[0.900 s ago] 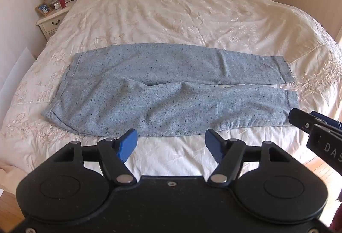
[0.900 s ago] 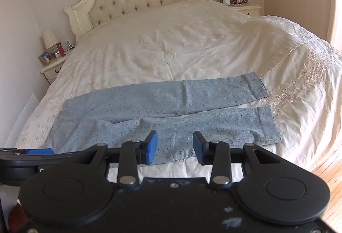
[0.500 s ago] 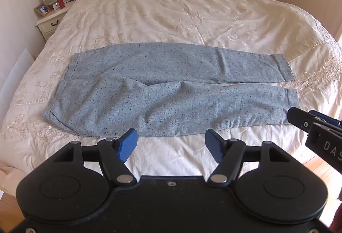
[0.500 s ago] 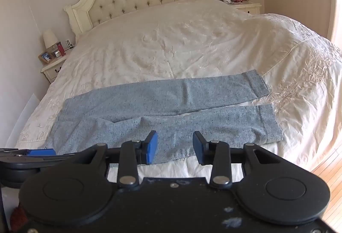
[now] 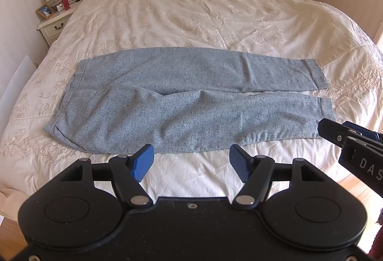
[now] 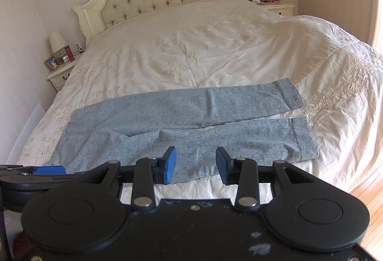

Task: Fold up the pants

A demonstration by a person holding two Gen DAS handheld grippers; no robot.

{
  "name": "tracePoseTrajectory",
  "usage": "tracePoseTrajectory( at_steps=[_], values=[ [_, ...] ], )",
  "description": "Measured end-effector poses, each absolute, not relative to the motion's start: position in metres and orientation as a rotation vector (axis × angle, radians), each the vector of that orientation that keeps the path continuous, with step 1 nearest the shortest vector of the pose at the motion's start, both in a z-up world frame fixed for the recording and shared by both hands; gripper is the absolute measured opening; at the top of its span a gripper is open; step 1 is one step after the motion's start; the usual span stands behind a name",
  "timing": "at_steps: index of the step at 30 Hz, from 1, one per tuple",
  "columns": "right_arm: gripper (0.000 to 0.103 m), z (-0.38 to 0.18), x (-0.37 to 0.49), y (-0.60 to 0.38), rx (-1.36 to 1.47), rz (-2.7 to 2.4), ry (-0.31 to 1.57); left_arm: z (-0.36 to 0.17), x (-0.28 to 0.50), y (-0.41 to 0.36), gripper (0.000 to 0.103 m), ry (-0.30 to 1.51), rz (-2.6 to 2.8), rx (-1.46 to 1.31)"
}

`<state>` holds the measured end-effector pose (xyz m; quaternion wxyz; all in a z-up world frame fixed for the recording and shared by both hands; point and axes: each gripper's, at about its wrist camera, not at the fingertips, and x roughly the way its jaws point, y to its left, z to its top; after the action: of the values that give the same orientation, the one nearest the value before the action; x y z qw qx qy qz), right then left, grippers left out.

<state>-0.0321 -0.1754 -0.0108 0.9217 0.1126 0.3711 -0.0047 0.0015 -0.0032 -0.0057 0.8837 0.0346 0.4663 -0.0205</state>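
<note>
From the left wrist, the pants [image 5: 189, 103] lie flat across the bed [image 5: 191, 9], legs apart and ready to fold; the left tongs [image 5: 189, 163] hang spread, empty, short of the near hem. "DAS" shows on the right tongs [image 5: 335, 131].

From the right wrist, those tongs [image 6: 195, 165] gape too, empty.

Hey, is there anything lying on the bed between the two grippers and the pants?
Nothing visible. Only bare bedspread separates the open left gripper and open right gripper from the near edge of the pants, which lie flat with nothing on them.
</note>
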Motion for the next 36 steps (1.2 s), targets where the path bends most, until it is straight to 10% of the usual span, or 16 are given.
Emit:
tracePoseTrajectory(
  at_steps=[36],
  values=[
    [0.040, -0.0088, -0.0320, -0.1699, 0.216, 0.013, 0.761, -0.0072, 0.0017, -0.0010, 0.070, 0.969, -0.045, 0.070]
  ],
)
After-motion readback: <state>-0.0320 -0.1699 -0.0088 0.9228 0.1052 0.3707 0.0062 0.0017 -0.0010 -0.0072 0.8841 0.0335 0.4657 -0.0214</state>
